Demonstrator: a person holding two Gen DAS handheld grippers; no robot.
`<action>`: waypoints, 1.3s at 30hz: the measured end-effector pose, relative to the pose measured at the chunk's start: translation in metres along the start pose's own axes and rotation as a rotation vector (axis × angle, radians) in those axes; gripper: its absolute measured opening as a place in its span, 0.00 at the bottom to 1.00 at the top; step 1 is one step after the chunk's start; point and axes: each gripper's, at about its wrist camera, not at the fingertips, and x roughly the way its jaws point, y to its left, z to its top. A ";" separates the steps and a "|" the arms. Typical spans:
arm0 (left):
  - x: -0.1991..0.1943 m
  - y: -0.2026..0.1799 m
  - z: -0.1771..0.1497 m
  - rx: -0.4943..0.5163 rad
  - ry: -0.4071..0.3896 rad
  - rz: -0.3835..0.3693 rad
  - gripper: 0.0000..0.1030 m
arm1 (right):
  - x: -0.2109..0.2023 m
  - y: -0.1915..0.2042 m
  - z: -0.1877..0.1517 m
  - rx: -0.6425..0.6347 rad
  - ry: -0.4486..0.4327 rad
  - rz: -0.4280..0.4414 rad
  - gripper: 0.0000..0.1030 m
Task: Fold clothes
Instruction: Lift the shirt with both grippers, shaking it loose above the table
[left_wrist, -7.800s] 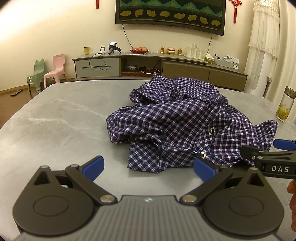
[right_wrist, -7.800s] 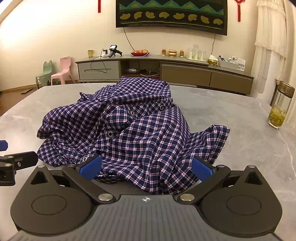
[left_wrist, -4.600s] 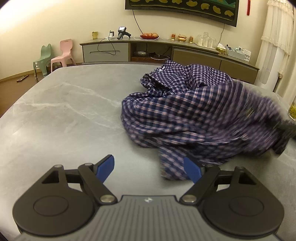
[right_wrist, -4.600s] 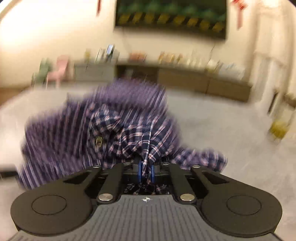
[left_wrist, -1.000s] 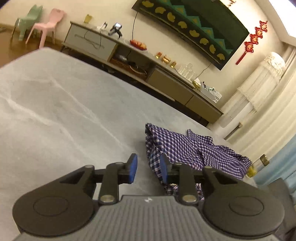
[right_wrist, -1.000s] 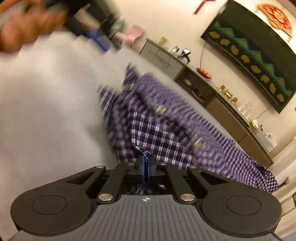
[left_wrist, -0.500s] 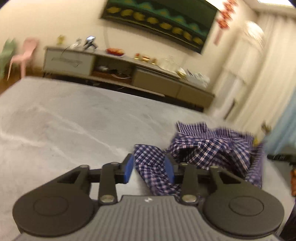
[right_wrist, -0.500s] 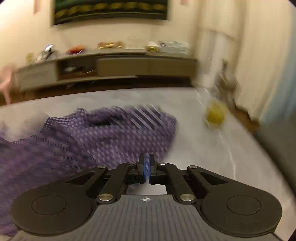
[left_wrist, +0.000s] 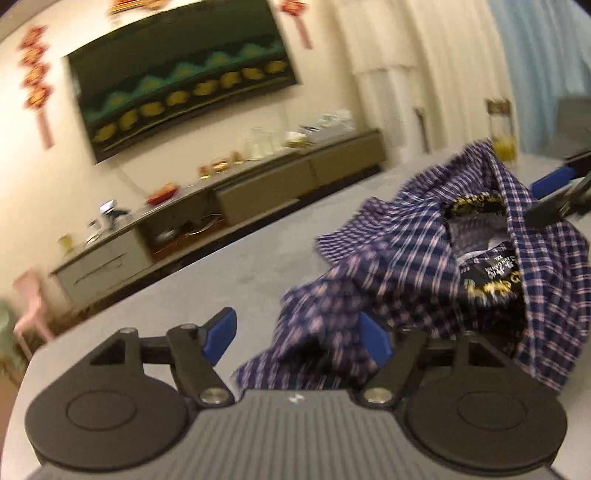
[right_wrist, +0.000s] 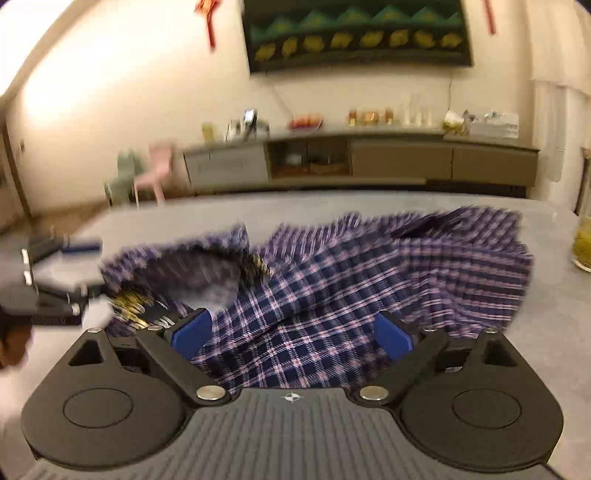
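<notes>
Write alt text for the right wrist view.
The open right gripper hangs over a crumpled navy plaid shirt on a grey table. The left gripper shows blurred at the left edge, and a sideboard lines the far wall.

One plaid shirt (left_wrist: 424, 258); two tools; two small chairs (right_wrist: 144, 173); one table (right_wrist: 554, 314).

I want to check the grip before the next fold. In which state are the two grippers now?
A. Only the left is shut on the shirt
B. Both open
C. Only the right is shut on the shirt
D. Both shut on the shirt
B: the left gripper and the right gripper both show blue fingers spread wide, with the shirt lying loose on the table.
</notes>
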 end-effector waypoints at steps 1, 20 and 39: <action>0.010 -0.005 0.005 0.037 0.011 -0.020 0.71 | -0.005 -0.004 0.001 0.013 -0.010 0.010 0.80; -0.075 0.014 0.058 -0.366 -0.002 -0.158 0.03 | -0.059 -0.050 0.010 0.169 -0.053 0.195 0.47; -0.119 0.064 0.068 -0.538 -0.128 -0.092 0.03 | -0.034 -0.018 -0.018 0.060 0.137 0.167 0.05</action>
